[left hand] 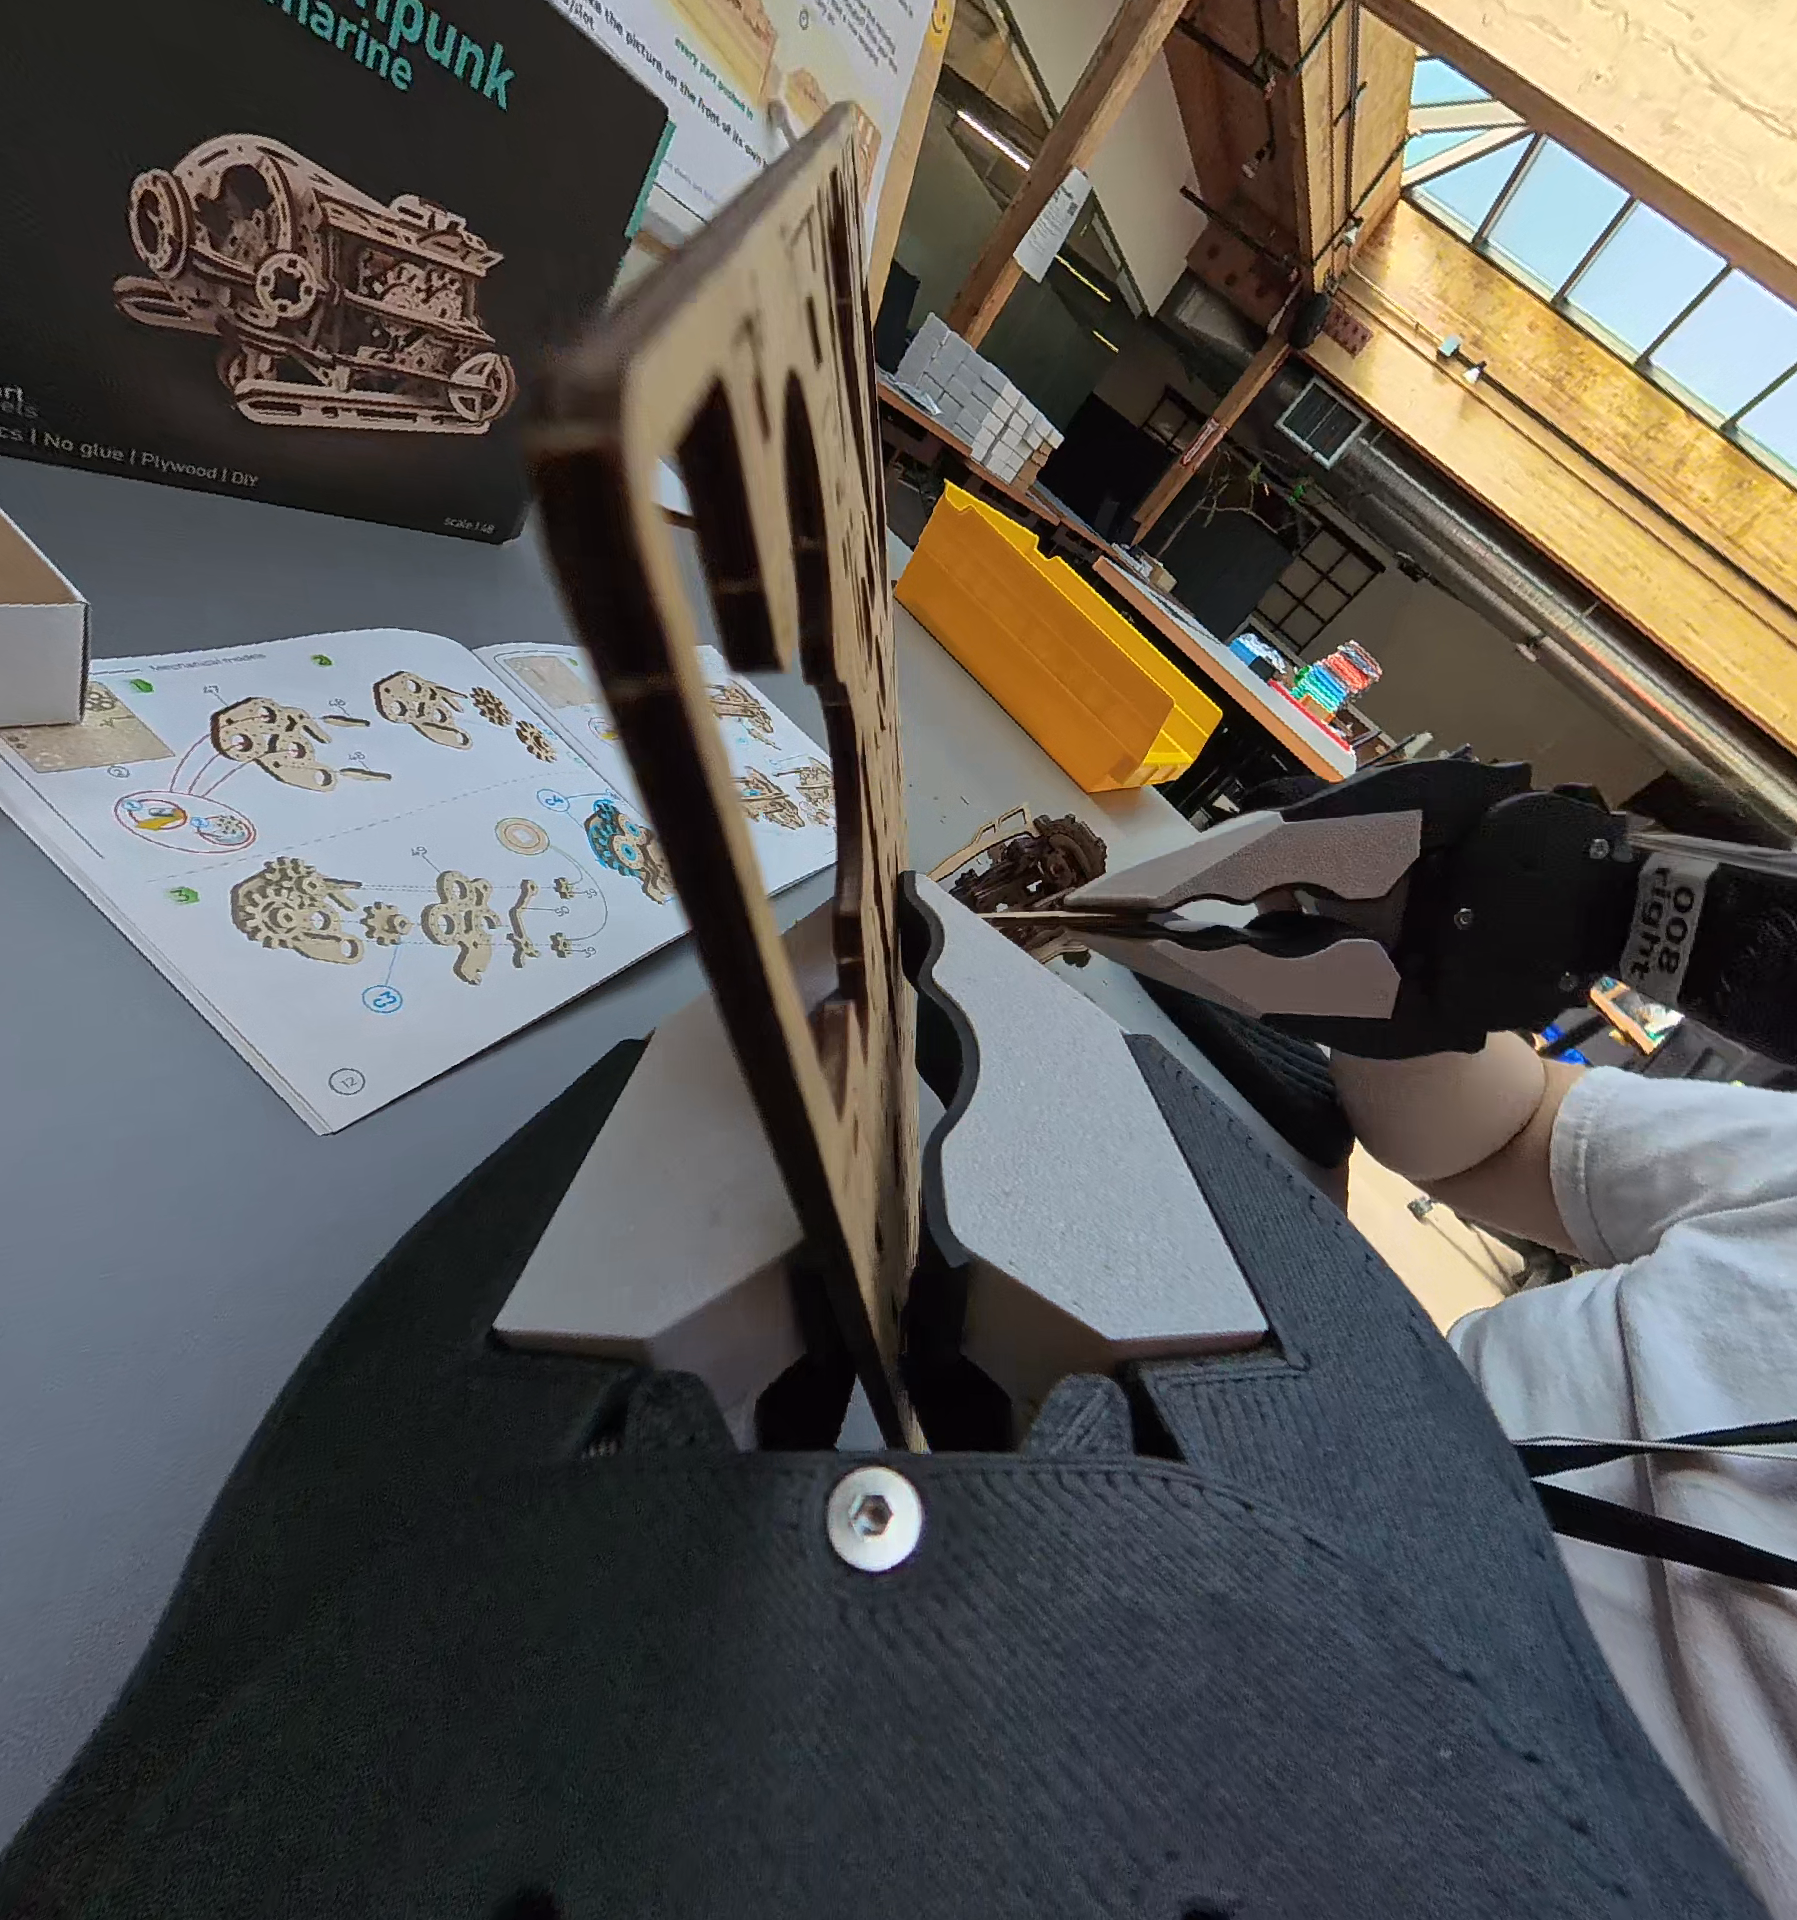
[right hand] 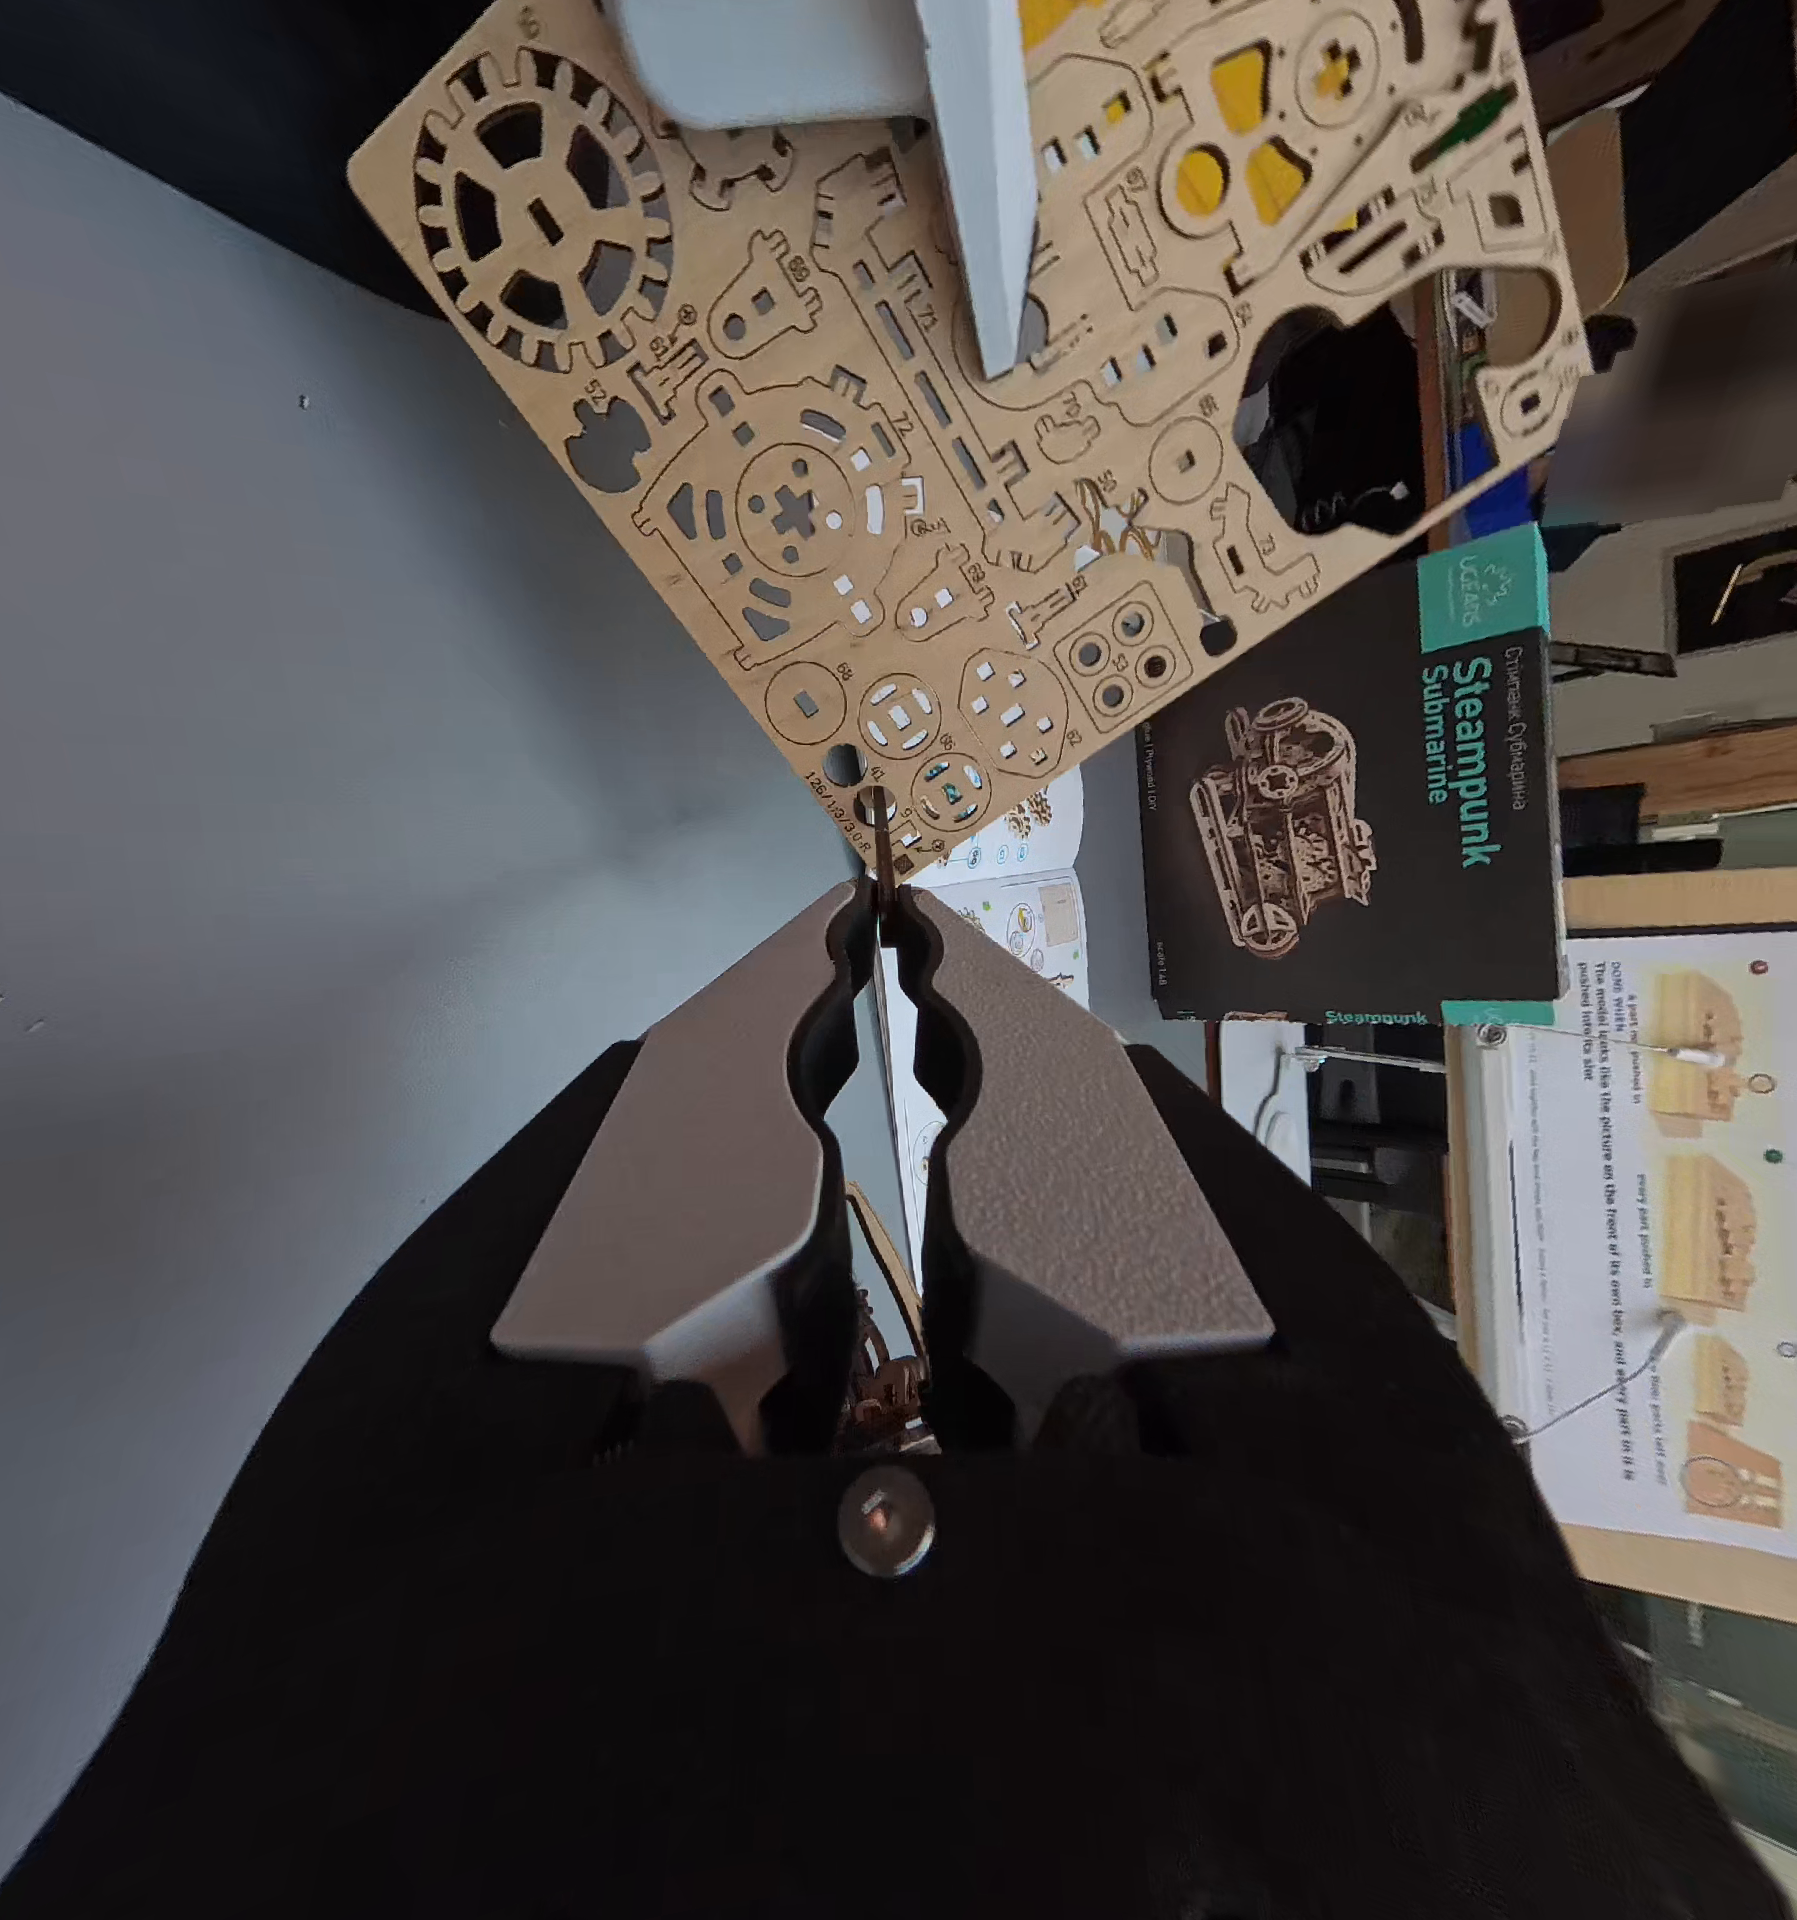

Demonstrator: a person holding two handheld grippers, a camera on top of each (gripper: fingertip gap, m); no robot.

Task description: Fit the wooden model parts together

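My left gripper (left hand: 873, 914) is shut on a laser-cut wooden parts sheet (left hand: 769, 623) and holds it upright, edge-on to its camera, above the grey table. The right wrist view shows the sheet's flat face (right hand: 873, 468) with its gears and plates, some slots empty, and one left finger (right hand: 987, 208) on it. My right gripper (right hand: 883, 894) is shut on a small thin wooden part (right hand: 881, 842) at the sheet's lower corner. It also shows in the left wrist view (left hand: 1076, 904), coming in from the right. I cannot tell whether the part is free of the sheet.
A part-built wooden model (left hand: 1029, 862) sits on the table behind the grippers. The open instruction booklet (left hand: 354, 831) lies at the left, and the black kit box (left hand: 250, 260) stands behind it. A white cardboard tray (left hand: 0, 623) is at far left and a yellow bin (left hand: 1050, 655) beyond. A person's white sleeve (left hand: 1652, 1299) is at the right. Spacing between my two grippers at the tips: around 10 cm.
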